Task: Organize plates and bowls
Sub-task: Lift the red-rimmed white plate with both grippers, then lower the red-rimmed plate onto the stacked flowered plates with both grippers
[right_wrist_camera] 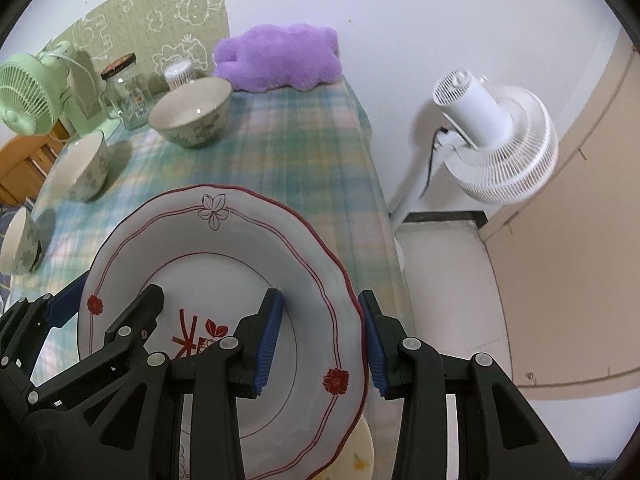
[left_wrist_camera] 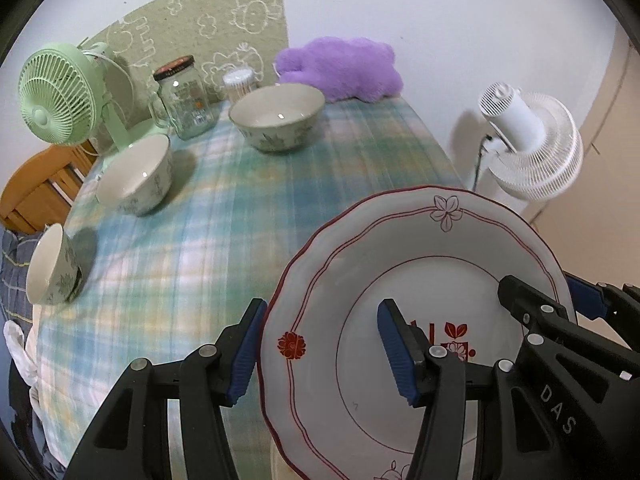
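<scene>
Left wrist view: my left tongs [left_wrist_camera: 320, 354] straddle the left rim of the plate [left_wrist_camera: 352, 280], one blue pad outside the edge, the other over the plate's well. They stand wide, and I cannot tell whether the pads touch the rim. In the right wrist view my right tongs [right_wrist_camera: 320, 340] straddle the opposite rim the same way, open. The plate sits at the near right corner of the desk [left_wrist_camera: 224, 216], tilted, with a second dish [right_wrist_camera: 360, 456] partly showing beneath it. Three bowls lie well apart beyond it: the big bowl [left_wrist_camera: 278, 116], middle bowl [left_wrist_camera: 134, 174] and small bowl [left_wrist_camera: 50, 266].
</scene>
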{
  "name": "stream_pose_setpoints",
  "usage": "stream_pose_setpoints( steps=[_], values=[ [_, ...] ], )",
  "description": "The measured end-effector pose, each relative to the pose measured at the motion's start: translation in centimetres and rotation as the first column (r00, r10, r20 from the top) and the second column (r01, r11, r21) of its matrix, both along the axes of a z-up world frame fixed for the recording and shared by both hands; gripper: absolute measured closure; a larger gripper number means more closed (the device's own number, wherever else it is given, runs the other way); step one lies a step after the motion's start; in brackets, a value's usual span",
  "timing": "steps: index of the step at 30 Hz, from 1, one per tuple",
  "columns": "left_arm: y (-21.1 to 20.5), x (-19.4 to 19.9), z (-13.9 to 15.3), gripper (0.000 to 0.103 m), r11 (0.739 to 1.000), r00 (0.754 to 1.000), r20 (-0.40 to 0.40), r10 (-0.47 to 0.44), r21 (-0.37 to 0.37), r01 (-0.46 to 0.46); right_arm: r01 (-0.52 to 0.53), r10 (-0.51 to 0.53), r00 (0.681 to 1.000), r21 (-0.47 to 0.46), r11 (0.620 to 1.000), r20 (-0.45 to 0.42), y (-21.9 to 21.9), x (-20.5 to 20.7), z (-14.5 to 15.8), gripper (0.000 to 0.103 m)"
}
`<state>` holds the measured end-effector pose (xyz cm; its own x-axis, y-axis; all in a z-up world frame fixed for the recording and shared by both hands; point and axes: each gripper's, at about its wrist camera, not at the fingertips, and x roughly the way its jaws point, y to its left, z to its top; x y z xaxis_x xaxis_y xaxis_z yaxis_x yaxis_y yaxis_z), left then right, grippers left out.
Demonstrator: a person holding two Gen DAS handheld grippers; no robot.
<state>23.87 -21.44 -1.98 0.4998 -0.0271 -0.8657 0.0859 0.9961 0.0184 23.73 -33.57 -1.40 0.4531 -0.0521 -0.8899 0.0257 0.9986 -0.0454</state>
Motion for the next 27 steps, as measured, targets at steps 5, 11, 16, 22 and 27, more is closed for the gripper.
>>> stream_pose_setpoints(
  steps=[5,11,16,22,27],
  values=[
    [-0.8,-2.3,-1.3,0.046,0.999,0.998,-0.045,-0.039,-0.007,0.039,0.026,-0.026,0.999,-0.01,1.0,-0.033,-0.7,-2.5,-1.2,0.06],
    [-1.7,-4.3,-2.9,0.046,0.997,0.992,-0.102,-0.078,-0.006,0.078,0.055,-0.057,0.994,-0.017,0.998,-0.09,-1.4,-4.7,-3.1,0.06],
    [-2.2,-5.3,-4.0,0.046,0.996,0.987,-0.13,-0.093,-0.004,0.093,0.074,-0.076,0.99,-0.018,0.997,-0.123,-1.9,-5.8,-4.4,0.06],
    [-2.7,-5.8,-4.2,0.047,0.994,0.989,-0.112,-0.099,0.04,0.104,0.08,-0.08,0.988,-0.006,0.997,-0.133,-2.2,-6.2,-5.1,0.06],
    [-2.9,-5.9,-4.4,0.047,0.992,0.991,-0.101,-0.093,0.079,0.101,0.083,-0.08,0.987,0.016,0.996,-0.136,-2.4,-6.2,-5.4,0.06]
  ],
)
